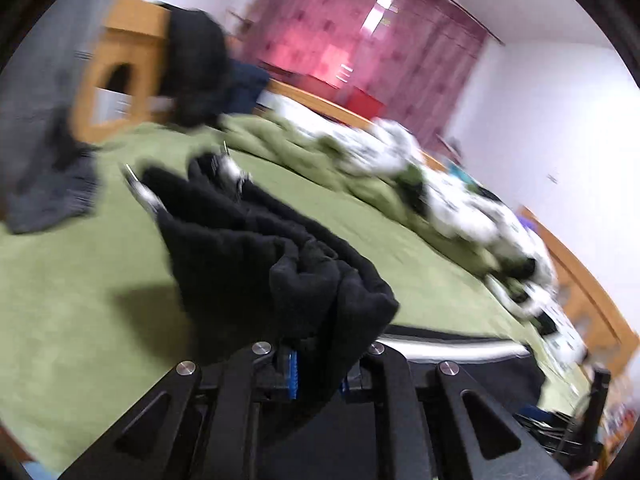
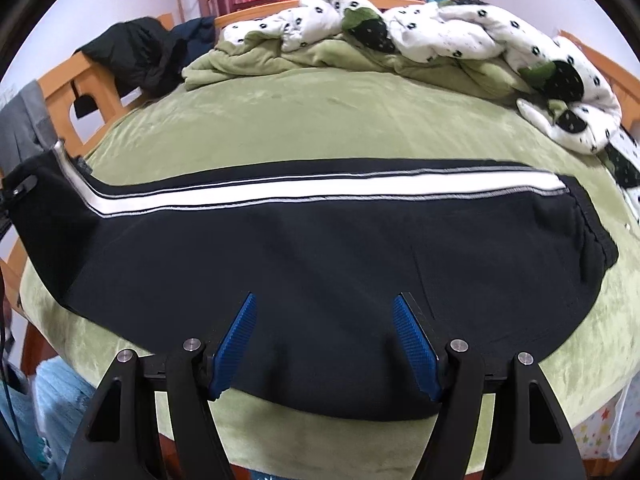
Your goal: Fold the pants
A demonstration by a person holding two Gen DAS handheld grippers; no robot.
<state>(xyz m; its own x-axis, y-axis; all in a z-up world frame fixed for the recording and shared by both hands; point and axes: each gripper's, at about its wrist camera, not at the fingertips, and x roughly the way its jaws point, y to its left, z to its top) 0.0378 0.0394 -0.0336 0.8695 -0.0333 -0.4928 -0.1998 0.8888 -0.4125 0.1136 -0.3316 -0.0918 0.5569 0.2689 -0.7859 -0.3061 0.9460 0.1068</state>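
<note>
Black pants (image 2: pixel 320 248) with a white side stripe (image 2: pixel 280 192) lie stretched across a green bed (image 2: pixel 304 120) in the right wrist view. My right gripper (image 2: pixel 324 304) is open, its blue pads (image 2: pixel 240 332) resting over the near edge of the pants, holding nothing. In the left wrist view my left gripper (image 1: pixel 320 376) is shut on a bunched end of the black pants (image 1: pixel 260 248), lifted above the bed (image 1: pixel 80 280). The view is motion-blurred. The left gripper also shows at the far left edge of the right wrist view (image 2: pixel 16 190).
A crumpled green blanket and white spotted quilt (image 2: pixel 440 36) are heaped at the far side of the bed. A black jacket (image 2: pixel 132 52) hangs on the wooden bed frame (image 2: pixel 60 80). Grey cloth (image 1: pixel 40 120) hangs at left. Red curtains (image 1: pixel 360 40) hang behind.
</note>
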